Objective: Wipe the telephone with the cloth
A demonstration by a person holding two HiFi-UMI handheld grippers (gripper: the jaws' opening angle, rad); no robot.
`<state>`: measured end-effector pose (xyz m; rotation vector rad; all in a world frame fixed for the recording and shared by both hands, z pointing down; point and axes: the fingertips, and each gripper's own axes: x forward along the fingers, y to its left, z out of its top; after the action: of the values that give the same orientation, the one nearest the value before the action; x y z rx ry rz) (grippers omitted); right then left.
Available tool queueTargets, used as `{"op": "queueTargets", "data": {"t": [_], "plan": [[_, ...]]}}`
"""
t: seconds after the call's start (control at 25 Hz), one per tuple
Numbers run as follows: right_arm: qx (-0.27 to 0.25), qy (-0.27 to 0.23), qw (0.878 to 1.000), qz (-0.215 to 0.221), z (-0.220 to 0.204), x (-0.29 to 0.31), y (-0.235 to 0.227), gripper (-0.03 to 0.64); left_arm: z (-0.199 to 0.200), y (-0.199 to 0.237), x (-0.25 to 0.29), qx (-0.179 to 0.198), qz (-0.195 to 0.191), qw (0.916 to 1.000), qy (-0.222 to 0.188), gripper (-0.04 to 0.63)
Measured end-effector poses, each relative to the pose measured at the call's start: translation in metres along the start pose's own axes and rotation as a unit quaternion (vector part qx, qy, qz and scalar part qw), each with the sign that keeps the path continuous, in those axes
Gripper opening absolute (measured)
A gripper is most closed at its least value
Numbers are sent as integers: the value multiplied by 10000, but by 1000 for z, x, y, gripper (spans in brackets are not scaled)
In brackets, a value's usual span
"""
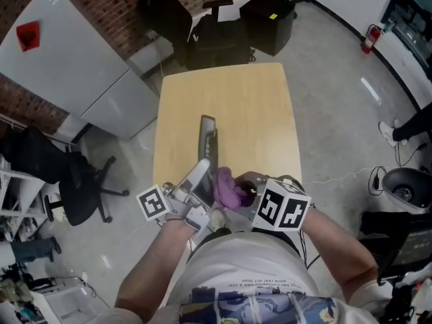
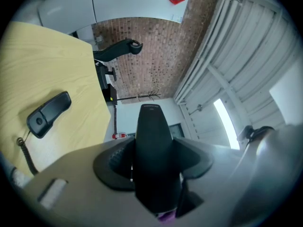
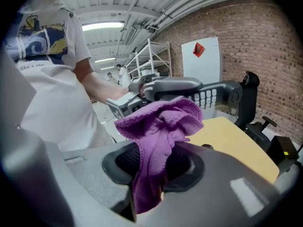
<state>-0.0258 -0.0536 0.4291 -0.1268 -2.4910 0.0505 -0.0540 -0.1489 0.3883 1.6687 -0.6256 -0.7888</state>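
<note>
**Telephone held up at the near table edge, cloth against its side**

On my feed the left gripper [image 1: 191, 198] has its jaws clamped on the telephone [image 1: 197, 179]. In the left gripper view the dark body fills the gap between the two pads and stands up out of them, tapering towards its far end. The jaws sit fairly wide because the telephone itself is broad. The unit is off the table [image 1: 256, 106], lifted just above its near edge and close in front of my operator's body. From the right gripper view I can see its keypad face, with rows of pale buttons.

The handset [image 1: 208, 135] is not on the unit. It lies flat on the wooden top a little beyond the grippers, lengthwise away from the person, and a dark cord [image 2: 26, 155] runs from it back towards the held unit.

The right gripper [image 1: 248, 196] is pinched narrow on the purple cloth [image 1: 228, 187]. A fold of fabric is trapped between the pads, and the rest bunches up loosely above and in front of them. In the head view the bunch sits right against the right side of the telephone, between the two grippers. I think it is touching, but the right gripper view only shows the fabric overlapping the unit's lower edge, so I cannot be sure of contact.

Beyond the table are a black office chair [image 1: 216, 36], a white cabinet [image 1: 74, 66] and a brick wall [image 1: 101, 5].
</note>
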Motion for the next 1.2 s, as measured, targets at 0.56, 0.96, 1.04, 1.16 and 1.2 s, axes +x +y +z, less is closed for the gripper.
{"op": "queueTargets", "data": {"t": [0.56,0.96,1.04,1.16,1.2], "plan": [[1274,-398,9861,-987,-30,-1,-11,112,44,66,-22,1629,1727,9714,60,255],[1817,-659,9663,-1698,-50,-36,-35,112,45,158,-30,2755,3488,8938,594,255],[1870,-699,9656,-1666,-54,-41,-36,112,44,173,-31,2856,3710,8812,654,255],[1947,-671,9644,-1659,-63,-52,-39,112,43,192,-29,3053,4008,8605,749,255],[1965,-649,9641,-1662,-67,-57,-42,112,44,198,-27,3158,4109,8516,791,255]]}}
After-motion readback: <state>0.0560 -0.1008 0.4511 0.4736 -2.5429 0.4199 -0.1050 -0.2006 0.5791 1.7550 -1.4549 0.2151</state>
